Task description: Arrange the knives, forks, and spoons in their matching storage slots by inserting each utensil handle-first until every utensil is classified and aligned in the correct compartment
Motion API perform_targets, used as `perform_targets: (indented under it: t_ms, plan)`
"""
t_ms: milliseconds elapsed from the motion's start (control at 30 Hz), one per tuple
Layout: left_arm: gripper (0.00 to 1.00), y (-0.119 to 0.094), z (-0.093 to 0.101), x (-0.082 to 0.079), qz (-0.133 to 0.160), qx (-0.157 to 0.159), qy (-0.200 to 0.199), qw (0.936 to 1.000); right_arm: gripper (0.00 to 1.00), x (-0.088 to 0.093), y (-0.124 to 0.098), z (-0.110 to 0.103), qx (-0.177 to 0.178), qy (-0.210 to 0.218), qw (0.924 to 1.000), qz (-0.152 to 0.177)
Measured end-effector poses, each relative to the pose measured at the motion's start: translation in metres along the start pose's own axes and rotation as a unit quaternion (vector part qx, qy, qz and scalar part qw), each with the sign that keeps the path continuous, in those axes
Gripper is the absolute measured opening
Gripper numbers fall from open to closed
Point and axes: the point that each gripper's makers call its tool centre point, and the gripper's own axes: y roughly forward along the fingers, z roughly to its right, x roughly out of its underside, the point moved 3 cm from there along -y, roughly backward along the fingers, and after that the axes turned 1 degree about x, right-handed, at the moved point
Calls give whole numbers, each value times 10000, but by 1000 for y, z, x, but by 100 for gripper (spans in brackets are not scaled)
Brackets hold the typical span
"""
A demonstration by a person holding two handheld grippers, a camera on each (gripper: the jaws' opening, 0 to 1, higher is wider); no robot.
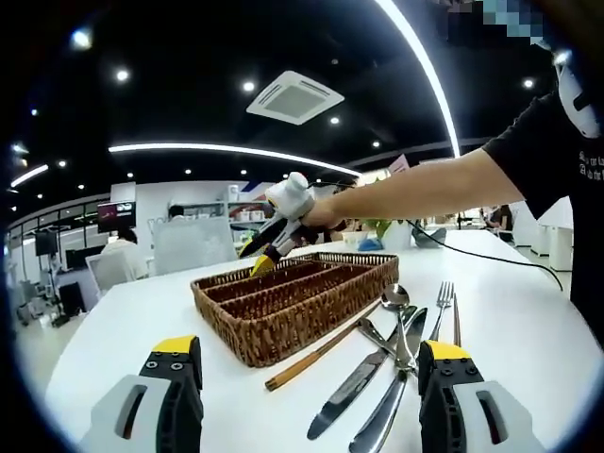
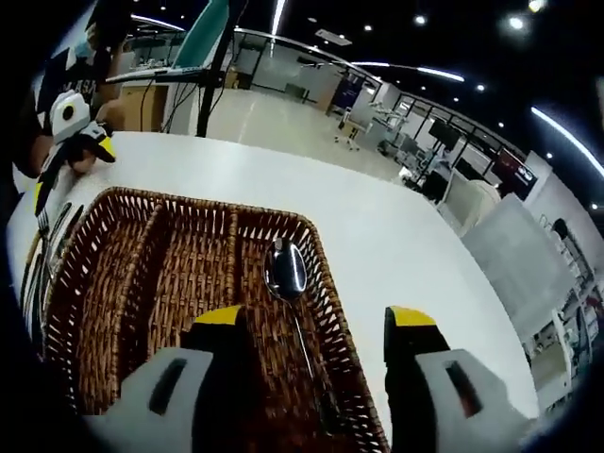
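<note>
Left gripper view: bare white table (image 1: pixel 142 302) at 9 o'clock of wicker tray (image 1: pixel 283 321), passable. Utensil pile (image 1: pixel 396 349) blocks 3 o'clock side. Right gripper (image 1: pixel 266 253) and person's arm (image 1: pixel 425 184) overhang tray's far end, 12 o'clock. Right gripper view: spoon (image 2: pixel 288 283) occupies rightmost slot; other slots free

Spoon (image 2: pixel 286 269) in basket's (image 2: pixel 113 283) end slot

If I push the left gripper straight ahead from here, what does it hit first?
Probably the near corner of the wicker tray, directly between the left gripper fingers; the loose cutlery pile lies toward its right finger. Depth is uncertain.
</note>
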Motion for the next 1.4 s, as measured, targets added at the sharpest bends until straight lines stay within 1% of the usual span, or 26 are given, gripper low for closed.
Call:
perform_targets:
  t_ms: [33, 67, 100, 133, 167, 200, 233, 267, 367, 400, 467, 600, 700, 733, 800, 867, 933, 1033, 1067, 1133, 1200, 1300, 1400]
  plan:
    - [100, 0, 0, 0, 1, -2, 4, 10000, 78, 2, -5, -2, -20, 160, 9999, 14]
    - [100, 0, 0, 0, 0, -3, 15, 10000, 89, 3, -6, -3, -30, 176, 9998, 16]
    - [100, 0, 1, 0, -6, -1, 20, 10000, 96, 5, -11, -5, 34, 230, 9997, 25]
    - [100, 0, 1, 0, -7, 0, 30, 10000, 100, 9, -15, -8, 91, 227, 9997, 0]
    - [100, 0, 2, 0, -6, -1, 35, 10000, 99, 12, -19, -10, 140, 206, 9997, -50]
    - [100, 0, 2, 0, 0, -6, 39, 10000, 100, 14, -24, -13, 191, 193, 9996, -28]
    - [100, 0, 2, 0, 5, -6, 41, 10000, 100, 16, -28, -15, 251, 254, 9994, -33]
    - [100, 0, 2, 0, 11, -9, 43, 10000, 100, 16, -33, -16, 445, 419, 9981, 93]
    - [100, 0, 1, 0, 26, -34, 44, 10000, 100, 17, -46, -22, 597, 558, 9961, 324]
    - [100, 0, 1, -1, 50, -45, 40, 10000, 100, 17, -52, -25, 717, 609, 9946, 443]
    - [100, -1, 1, -2, 90, -40, -7, 10000, 100, 22, -60, -29, 798, 587, 9941, 433]
    - [100, -1, 1, -1, 77, -81, 22, 9999, 100, 27, -77, -42, 883, 712, 9921, 543]
    - [100, -1, 1, -2, 92, -96, 13, 9999, 100, 31, -89, -51, 987, 702, 9908, 603]
    - [100, -1, 1, -2, 93, -111, 11, 9999, 100, 32, -96, -58, 1082, 682, 9896, 652]
    - [100, -1, 2, -3, 107, -118, 8, 9999, 100, 35, -104, -64, 1213, 654, 9881, 683]
    - [100, -1, 3, -4, 125, -124, -3, 9998, 100, 39, -112, -73, 1238, 708, 9871, 731]
    - [100, -1, 3, -3, 111, -143, 26, 9998, 100, 44, -117, -77, 1233, 706, 9873, 712]
    - [100, -2, 4, -3, 111, -160, 36, 9998, 100, 47, -128, -85, 1318, 729, 9856, 762]
    - [100, -2, 4, -3, 116, -164, 36, 9998, 100, 47, -135, -87, 1424, 728, 9836, 831]
    - [100, -2, 4, -3, 141, -182, 32, 9997, 100, 47, -146, -93, 1487, 812, 9809, 960]
    - [100, -3, 4, -4, 150, -189, 41, 9997, 100, 51, -160, -95, 1769, 878, 9755, 973]
    - [100, -3, 6, -3, 126, -186, 91, 9997, 100, 59, -178, -102, 1971, 809, 9720, 989]
    - [100, -3, 9, -3, 134, -164, 123, 9997, 100, 65, -195, -111, 2066, 1056, 9661, 1129]
